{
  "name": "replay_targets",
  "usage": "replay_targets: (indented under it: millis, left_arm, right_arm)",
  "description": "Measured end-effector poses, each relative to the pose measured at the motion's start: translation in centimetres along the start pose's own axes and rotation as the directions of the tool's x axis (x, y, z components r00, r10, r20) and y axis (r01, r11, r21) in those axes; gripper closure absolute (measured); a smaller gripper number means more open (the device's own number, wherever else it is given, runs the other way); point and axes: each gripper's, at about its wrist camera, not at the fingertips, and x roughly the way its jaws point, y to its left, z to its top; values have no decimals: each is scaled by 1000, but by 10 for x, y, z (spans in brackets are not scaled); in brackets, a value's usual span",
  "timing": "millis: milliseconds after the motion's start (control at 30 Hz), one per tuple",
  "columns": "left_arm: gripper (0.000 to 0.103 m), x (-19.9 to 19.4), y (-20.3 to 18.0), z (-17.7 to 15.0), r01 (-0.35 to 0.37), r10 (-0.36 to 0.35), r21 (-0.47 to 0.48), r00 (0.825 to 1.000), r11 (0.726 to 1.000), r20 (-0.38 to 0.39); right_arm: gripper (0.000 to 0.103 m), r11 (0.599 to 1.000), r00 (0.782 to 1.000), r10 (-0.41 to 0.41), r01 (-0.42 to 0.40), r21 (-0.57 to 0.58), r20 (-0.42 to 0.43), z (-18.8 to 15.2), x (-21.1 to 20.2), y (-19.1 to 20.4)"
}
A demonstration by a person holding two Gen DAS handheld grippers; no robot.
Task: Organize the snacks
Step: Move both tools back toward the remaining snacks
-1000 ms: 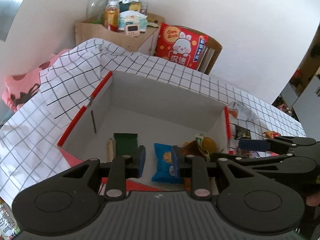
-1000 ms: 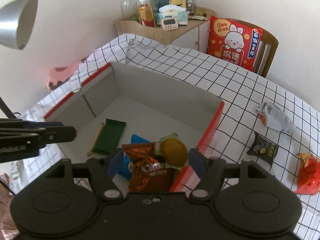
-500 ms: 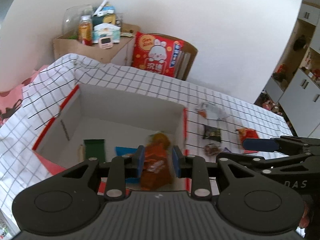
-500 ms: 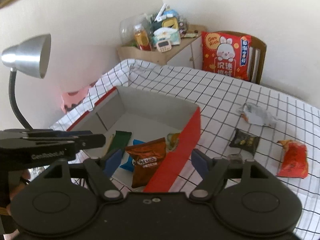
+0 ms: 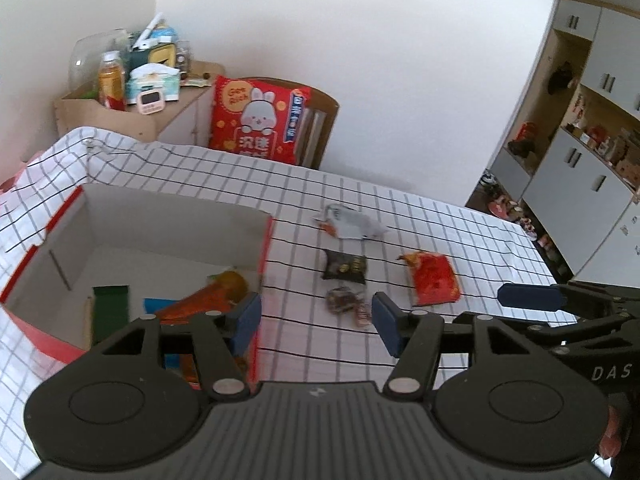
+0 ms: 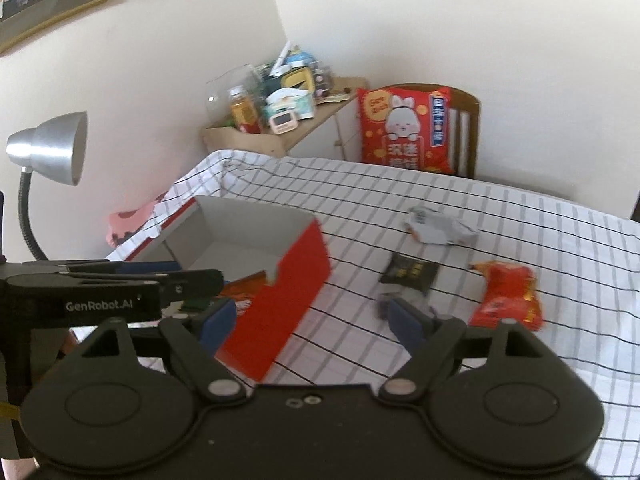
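Note:
A white cardboard box (image 5: 172, 216) with red outer walls (image 6: 288, 300) stands on the checked tablecloth. It holds a green packet (image 5: 110, 312), a blue packet (image 5: 158, 304) and an orange packet (image 5: 200, 300). To its right lie a grey packet (image 5: 348, 224), a black packet (image 5: 344, 266), a small clear-wrapped snack (image 5: 344, 300) and a red packet (image 5: 432, 278). My left gripper (image 5: 316, 324) hangs over the box's right wall, its jaws opening with nothing between them. My right gripper (image 6: 312, 320) is also opening and empty, near the black packet (image 6: 408, 272) and red packet (image 6: 508, 296).
A silver desk lamp (image 6: 48, 148) stands left of the box. Behind the table are a wooden cabinet (image 5: 132, 120) crowded with bottles and a chair holding a red cushion (image 5: 256, 120). White cupboards (image 5: 580, 152) line the far right. The table's edge runs at the right.
Both grippers have swung right, from over the box's inside toward the loose snacks on the cloth. The left jaws have spread much wider and the right jaws slightly wider.

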Motion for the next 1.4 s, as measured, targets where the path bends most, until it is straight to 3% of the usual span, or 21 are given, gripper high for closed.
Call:
replay_targets:
  millis: [67, 200, 367, 633, 1067, 1400]
  left_arm:
    - [32, 2, -11, -2, 2, -2, 12, 1000, 1000, 9]
    - [26, 9, -29, -6, 20, -20, 17, 1000, 1000, 13]
    - [26, 27, -46, -9, 12, -12, 4, 1000, 1000, -2]
    - [26, 67, -67, -5, -70, 70, -13, 997, 997, -33]
    - [26, 153, -74, 11, -170, 159, -57, 975, 984, -152]
    - [26, 208, -68, 17, -213, 178, -116, 950, 970, -257]
  right_arm:
    - [8, 1000, 1000, -12, 12, 11, 7, -4, -6, -10]
    - [2, 999, 999, -30, 30, 26, 26, -10, -17, -28]
    - [0, 998, 998, -56, 54, 31, 36, -16, -23, -52]
    - [0, 991, 993, -120, 119, 52, 13, -18, -13, -97]
    - [0, 977, 979, -195, 199, 78, -56, -5, 44, -156]
    - [2, 969, 963, -227, 239, 67, -146, 3, 103, -178]
